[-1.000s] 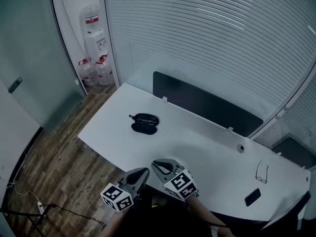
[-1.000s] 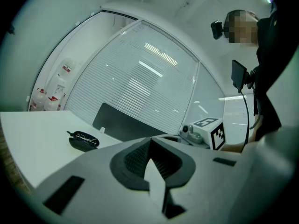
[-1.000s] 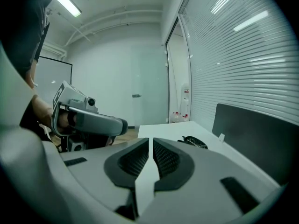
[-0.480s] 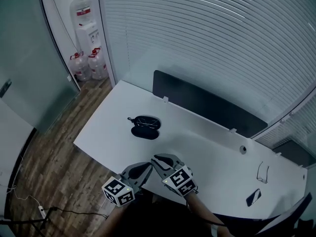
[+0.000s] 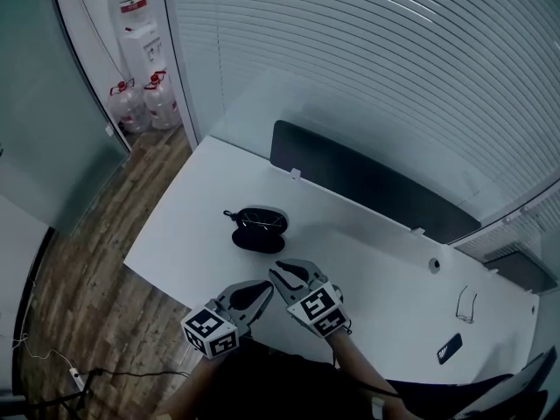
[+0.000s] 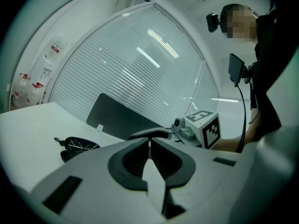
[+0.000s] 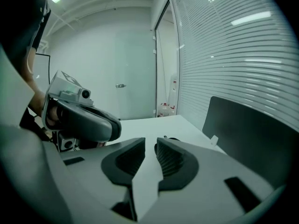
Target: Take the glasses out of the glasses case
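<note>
An open black glasses case (image 5: 258, 231) lies on the white table (image 5: 367, 261), with thin-framed glasses (image 5: 263, 220) resting in its far half. In the left gripper view the case (image 6: 77, 147) sits at the left, beyond the jaws. My left gripper (image 5: 265, 287) hovers above the table's near edge, short of the case, with its jaws shut and nothing between them (image 6: 149, 143). Right beside it is my right gripper (image 5: 278, 271), its jaws a narrow gap apart and empty (image 7: 150, 144). Neither gripper touches the case.
A dark divider panel (image 5: 367, 182) stands along the table's far edge. A second pair of glasses (image 5: 465, 304) and a black phone (image 5: 448, 348) lie at the table's right end. Water bottles (image 5: 140, 103) stand on the wood floor at the far left.
Both grippers have come forward over the table's near edge, closer to the case. The case and glasses have stayed where they were.
</note>
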Motion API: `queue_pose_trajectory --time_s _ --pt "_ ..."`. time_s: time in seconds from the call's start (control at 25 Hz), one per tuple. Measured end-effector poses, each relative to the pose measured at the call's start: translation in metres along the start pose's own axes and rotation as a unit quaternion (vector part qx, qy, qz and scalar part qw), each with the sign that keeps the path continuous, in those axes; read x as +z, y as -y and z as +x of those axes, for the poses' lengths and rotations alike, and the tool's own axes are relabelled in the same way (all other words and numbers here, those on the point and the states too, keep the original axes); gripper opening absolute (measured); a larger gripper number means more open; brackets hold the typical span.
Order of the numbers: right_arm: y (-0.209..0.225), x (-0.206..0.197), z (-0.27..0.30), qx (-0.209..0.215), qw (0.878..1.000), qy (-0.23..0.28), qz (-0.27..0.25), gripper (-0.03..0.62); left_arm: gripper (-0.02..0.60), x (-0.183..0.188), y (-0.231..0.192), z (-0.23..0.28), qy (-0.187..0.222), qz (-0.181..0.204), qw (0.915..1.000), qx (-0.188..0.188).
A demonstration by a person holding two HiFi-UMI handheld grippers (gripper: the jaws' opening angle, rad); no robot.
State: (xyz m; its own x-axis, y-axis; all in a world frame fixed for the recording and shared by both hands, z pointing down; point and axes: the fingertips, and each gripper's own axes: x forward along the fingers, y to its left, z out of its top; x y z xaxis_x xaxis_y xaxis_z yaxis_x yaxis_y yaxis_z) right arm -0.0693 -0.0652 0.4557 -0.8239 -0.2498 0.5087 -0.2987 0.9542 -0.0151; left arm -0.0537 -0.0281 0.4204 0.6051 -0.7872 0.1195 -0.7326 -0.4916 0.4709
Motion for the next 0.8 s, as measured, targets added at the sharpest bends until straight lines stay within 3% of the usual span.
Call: queue_pose_trajectory --time_s 0.8 --pt "0.027 -0.018 0.071 0.018 0.995 -0.095 -0.037 0.077 0.012 -0.011 -0.066 0.022 -0.055 -0.027 0.9979 -0.019"
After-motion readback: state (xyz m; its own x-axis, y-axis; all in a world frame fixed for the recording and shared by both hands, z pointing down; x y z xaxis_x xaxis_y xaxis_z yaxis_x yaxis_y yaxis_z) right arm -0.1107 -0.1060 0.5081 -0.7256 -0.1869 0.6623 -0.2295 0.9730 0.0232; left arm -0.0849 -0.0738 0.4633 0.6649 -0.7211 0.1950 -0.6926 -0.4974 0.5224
